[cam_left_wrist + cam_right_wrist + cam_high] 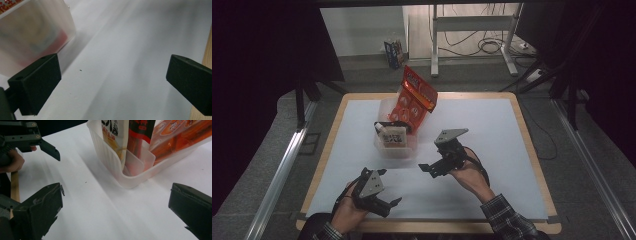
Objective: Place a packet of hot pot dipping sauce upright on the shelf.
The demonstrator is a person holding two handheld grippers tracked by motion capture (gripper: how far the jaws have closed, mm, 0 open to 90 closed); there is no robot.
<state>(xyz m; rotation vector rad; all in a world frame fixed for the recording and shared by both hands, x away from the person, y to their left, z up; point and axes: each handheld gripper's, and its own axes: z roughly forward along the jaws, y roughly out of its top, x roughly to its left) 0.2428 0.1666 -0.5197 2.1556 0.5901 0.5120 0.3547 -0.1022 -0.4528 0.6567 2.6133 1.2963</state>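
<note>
Translucent plastic bin [396, 145] of snack packets [414, 102] lies just ahead of our empty, wide-open right hand-held gripper [438, 167] and left hand-held gripper [384, 190]; approach phase, next we likely reach forward.

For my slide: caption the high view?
Two open claws hover near a clear bin of snack packets.

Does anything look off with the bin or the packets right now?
One thing: the big orange packet leans tilted out over the bin's far rim rather than sitting down inside. The other packets stand in the bin. Nothing looks spilled or torn.
</note>
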